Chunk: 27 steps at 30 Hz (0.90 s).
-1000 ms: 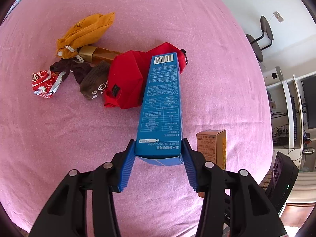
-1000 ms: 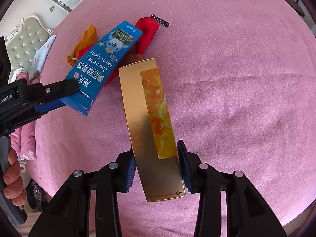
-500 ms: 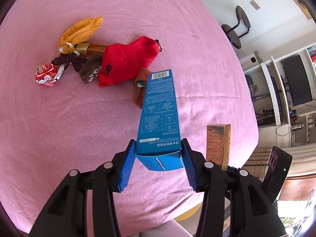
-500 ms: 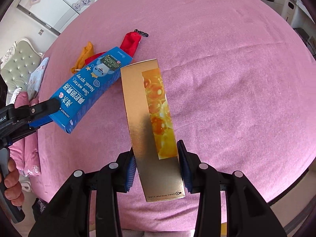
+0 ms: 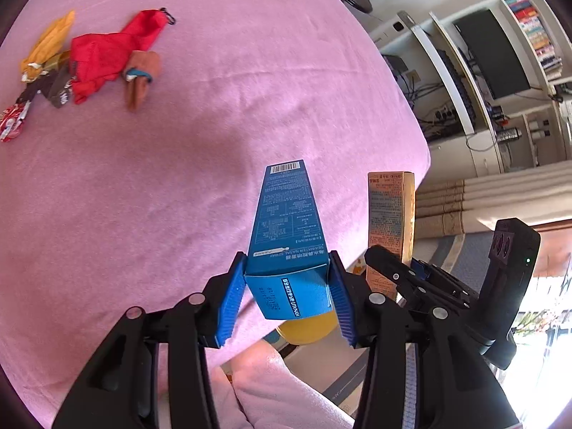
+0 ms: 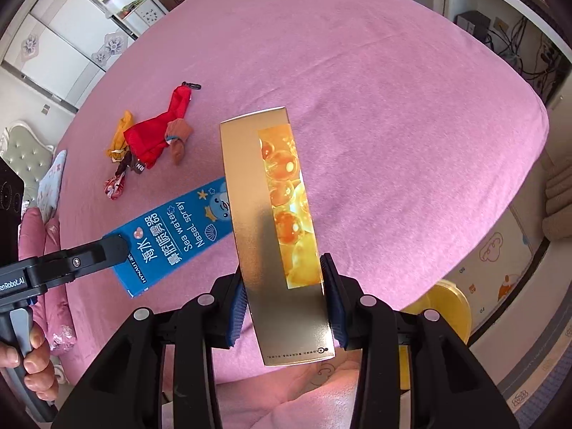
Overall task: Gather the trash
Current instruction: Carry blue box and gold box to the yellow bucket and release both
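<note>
Left tongs [image 5: 287, 295]: clenched on the near end of the blue box [image 5: 287, 221], blue pads pressed to both of its sides.
Blue box: held off the pink bedspread [image 5: 143, 178], pointing away from the camera; a barcode at the far end, "SEAWATER NASAL SPRAY" printed near the grip. From the right wrist view its front reads "Sea water Nasal spray" beside Chinese characters and a cartoon face, with "HYNAUT" on the edge.
Right tongs [image 6: 284, 302]: clenched on the lower part of the gold box [image 6: 264, 214], pads on both long edges.
Gold box: held upright above the bedspread, just right of the blue box; a strip down its front shows orange-yellow capsules. Small print along the bottom edge is too fine to read.
Left tool body [image 6: 35, 271]: bears white lettering ending "enRobot.AI"; a hand [image 6: 25, 361] grips its handle.
Yellow bin [image 6: 443, 307]: round, below the bed's near edge, partly hidden behind the right tongs.
Bedspread, far side: a red pouch [image 5: 107, 53] with a clip, a yellow pouch [image 5: 50, 41] beside it, a brown cloth [image 5: 139, 78], and a red-and-white wrapper [image 5: 10, 123], all well apart from both boxes.
</note>
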{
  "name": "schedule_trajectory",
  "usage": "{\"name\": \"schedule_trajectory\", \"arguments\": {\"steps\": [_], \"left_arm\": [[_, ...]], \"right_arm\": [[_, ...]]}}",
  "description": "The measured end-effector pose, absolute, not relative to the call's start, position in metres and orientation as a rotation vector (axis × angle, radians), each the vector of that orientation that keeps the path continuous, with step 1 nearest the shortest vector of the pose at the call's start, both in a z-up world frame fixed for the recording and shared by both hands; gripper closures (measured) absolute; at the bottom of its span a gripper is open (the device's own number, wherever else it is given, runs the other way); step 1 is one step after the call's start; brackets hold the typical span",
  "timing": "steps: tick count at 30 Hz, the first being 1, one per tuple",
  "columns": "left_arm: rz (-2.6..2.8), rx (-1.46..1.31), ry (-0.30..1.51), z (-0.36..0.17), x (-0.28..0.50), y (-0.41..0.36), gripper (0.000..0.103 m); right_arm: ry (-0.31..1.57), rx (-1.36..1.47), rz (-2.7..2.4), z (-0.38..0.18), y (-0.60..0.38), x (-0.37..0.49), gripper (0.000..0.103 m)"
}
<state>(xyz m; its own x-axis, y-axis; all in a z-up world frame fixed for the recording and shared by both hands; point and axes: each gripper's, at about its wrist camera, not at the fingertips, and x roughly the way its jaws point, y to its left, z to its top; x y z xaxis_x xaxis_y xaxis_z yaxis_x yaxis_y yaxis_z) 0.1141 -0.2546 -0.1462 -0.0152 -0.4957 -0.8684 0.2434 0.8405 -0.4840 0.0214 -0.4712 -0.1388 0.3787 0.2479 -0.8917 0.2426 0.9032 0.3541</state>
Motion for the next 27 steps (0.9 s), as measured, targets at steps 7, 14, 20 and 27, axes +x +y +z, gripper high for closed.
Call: {"name": "schedule_trajectory", "arguments": {"steps": [7,14,20,27], "left_arm": [[-0.730,-0.103,1.517,-0.144,0.056,-0.341,0.058],[-0.832,0.022,1.568,-0.155,-0.001,-0.416,0.058],[-0.872,0.130,1.626,-0.180,-0.044,-0.461,0.058],[-0.885,0.213,1.686,-0.210,-0.073,-0.493,0.055]], "right_arm": [[1.195,0.546,-0.120,-0.138,-0.536,-0.056,0.065],[1.216,0.634,-0.227,-0.158,-0.589,-0.126,0.065],[1.242,0.697,-0.271,-0.184,-0.614,-0.172,0.065],[1.231,0.841,-0.305,-0.208,-0.639,-0.211,0.053]]}}
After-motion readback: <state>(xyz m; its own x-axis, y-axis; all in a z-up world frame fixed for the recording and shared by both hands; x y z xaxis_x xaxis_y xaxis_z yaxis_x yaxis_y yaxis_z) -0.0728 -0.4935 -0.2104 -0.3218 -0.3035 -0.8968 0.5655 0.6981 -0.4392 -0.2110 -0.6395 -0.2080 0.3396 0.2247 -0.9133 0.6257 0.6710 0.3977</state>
